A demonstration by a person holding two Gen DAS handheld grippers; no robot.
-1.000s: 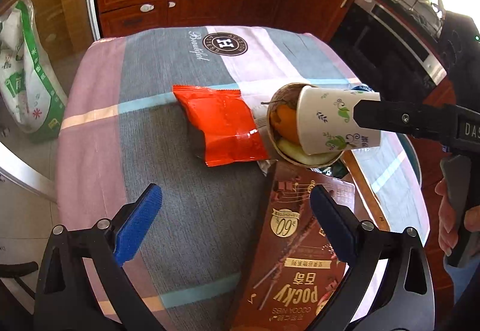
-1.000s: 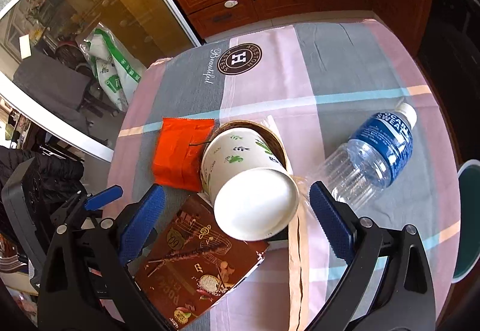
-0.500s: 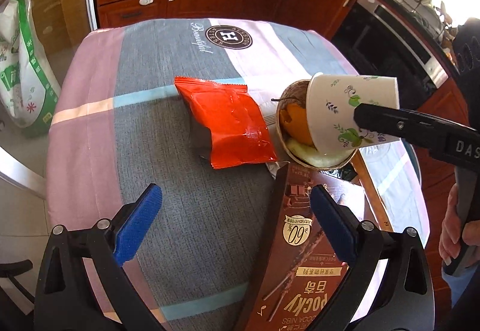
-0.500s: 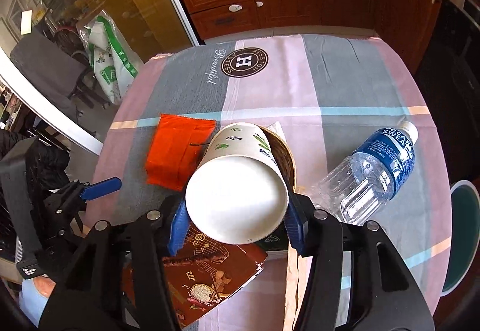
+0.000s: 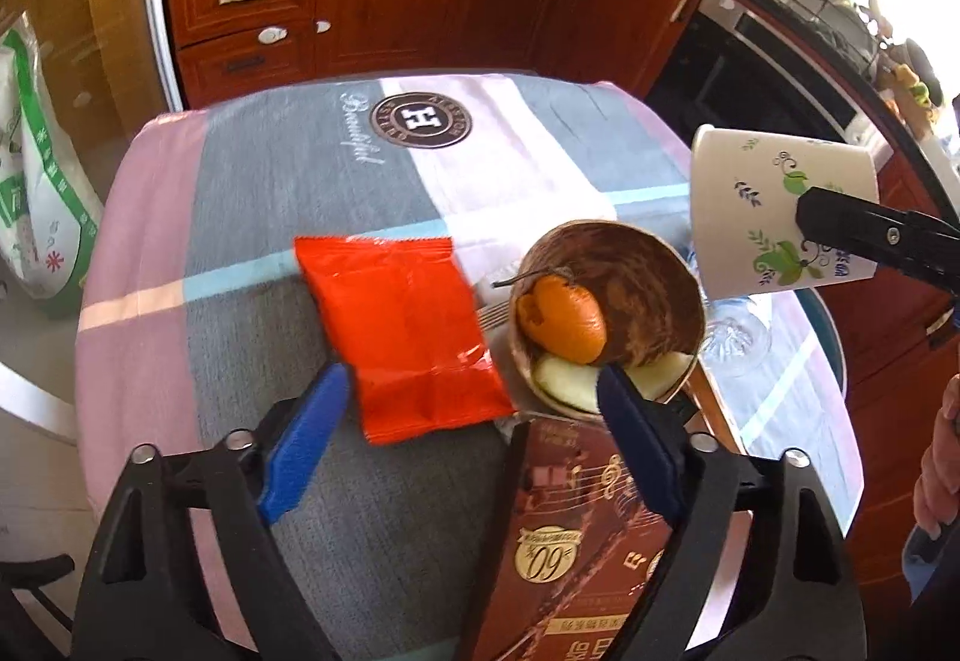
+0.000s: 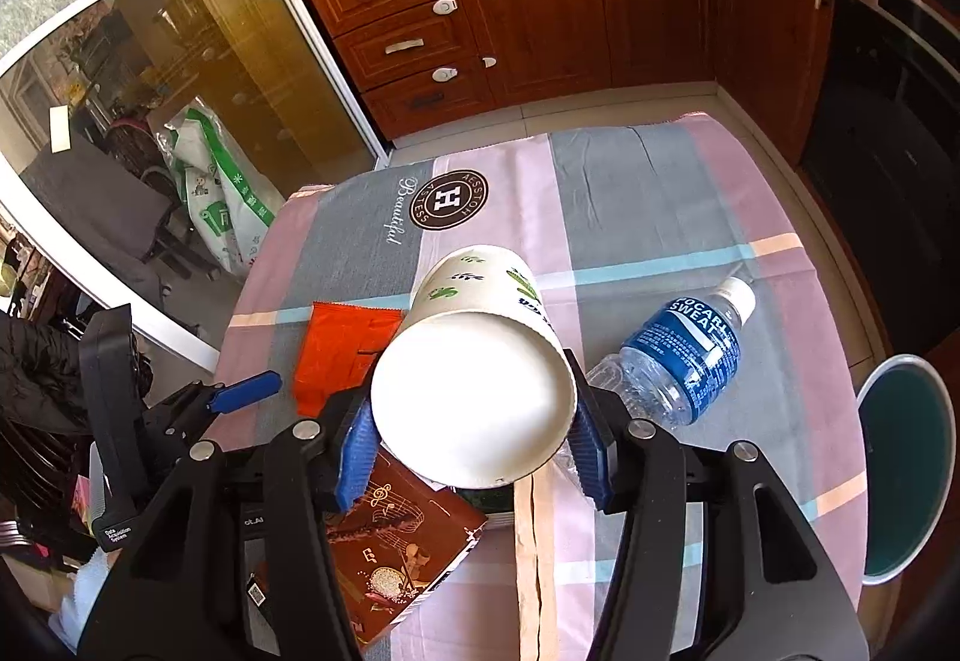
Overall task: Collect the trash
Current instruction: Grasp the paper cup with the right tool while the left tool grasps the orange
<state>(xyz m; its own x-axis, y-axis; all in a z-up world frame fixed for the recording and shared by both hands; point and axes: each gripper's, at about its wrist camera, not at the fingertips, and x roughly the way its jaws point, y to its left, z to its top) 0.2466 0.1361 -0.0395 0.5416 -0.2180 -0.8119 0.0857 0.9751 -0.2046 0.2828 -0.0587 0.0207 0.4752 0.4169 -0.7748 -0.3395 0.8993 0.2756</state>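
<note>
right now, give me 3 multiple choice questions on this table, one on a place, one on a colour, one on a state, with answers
1. Where is the orange fruit?
A. in the brown bowl
B. on the bottle
C. inside the cup

2. What colour is the snack bag?
A. green
B. red-orange
C. white

3. What is the state of the right gripper?
A. open over the bottle
B. shut on the paper cup
C. shut on the box

Answers:
1. A, the fruit lies inside the tilted bowl, above a pale slice.
2. B, the bag is plain red-orange in both views.
3. B, the blue pads press both sides of the cup, which is lifted clear of the table; the bottle lies untouched beside it.
</note>
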